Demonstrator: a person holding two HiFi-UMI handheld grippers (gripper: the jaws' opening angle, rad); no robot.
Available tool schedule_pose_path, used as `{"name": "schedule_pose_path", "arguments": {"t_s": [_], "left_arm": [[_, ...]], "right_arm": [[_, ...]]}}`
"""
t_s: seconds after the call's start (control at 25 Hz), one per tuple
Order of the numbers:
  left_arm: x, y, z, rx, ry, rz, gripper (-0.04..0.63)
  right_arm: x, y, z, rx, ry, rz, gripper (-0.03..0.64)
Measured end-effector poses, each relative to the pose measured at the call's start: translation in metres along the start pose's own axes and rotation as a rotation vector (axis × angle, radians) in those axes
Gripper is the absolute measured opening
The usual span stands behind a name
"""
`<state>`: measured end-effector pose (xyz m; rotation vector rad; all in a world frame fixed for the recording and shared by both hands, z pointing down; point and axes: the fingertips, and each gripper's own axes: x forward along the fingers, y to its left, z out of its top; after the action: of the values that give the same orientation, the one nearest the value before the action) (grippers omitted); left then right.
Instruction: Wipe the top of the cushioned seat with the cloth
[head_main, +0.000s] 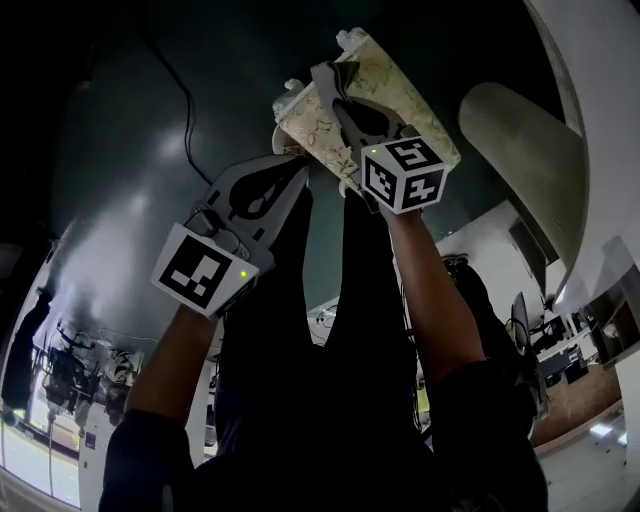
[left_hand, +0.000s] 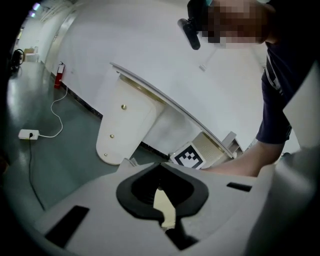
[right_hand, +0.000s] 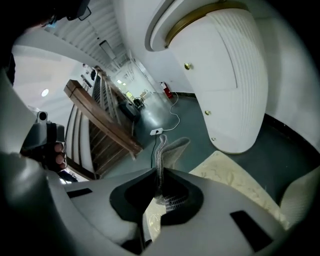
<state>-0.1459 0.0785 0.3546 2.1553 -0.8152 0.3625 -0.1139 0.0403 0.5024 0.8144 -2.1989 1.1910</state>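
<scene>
Here the right gripper (right_hand: 159, 175) pinches a grey cloth (right_hand: 169, 149) between its jaws, over the cream patterned top of the cushioned seat (head_main: 405, 85) — the cloth's free end stands up past the jaw tips. The left gripper (left_hand: 160, 167) hangs just beside the seat's edge, jaws pressed together.

text: none legible | labels: none; only square marker patterns

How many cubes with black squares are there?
2. One white cube with black square markers rides on the left gripper, the other cube on the right gripper. None seems hidden.
</scene>
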Motion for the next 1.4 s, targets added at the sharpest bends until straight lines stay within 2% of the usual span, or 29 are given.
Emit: {"name": "schedule_pose_path", "arguments": {"t_s": [0.16,0.32,0.48,0.68,1.0,1.4], "left_arm": [[-0.008,0.022,0.000,-0.020,-0.025,0.027,0.008],[-0.007,0.034,-0.012,-0.039,0.010,0.049,0.008],[0.006,0.030,-0.014,-0.030,0.025,0.021,0.008],[0.029,0.009,-0.018,-0.005,0.060,-0.014,0.008],[0.073,-0.038,-0.025,0.049,0.129,-0.074,0.008],[0.117,-0.098,-0.050,0.116,0.221,-0.154,0.008]], "right_arm": [[0.026,0.005,-0.009,0.025,0.033,-0.002,0.032],[0.033,-0.008,-0.033,0.009,0.088,-0.055,0.032],[0.024,-0.029,-0.050,0.050,0.096,-0.098,0.033],[0.001,-0.048,-0.067,0.065,0.090,-0.128,0.032],[-0.046,-0.082,-0.097,0.152,0.047,-0.165,0.032],[-0.106,-0.116,-0.155,0.255,0.023,-0.196,0.032]]}}
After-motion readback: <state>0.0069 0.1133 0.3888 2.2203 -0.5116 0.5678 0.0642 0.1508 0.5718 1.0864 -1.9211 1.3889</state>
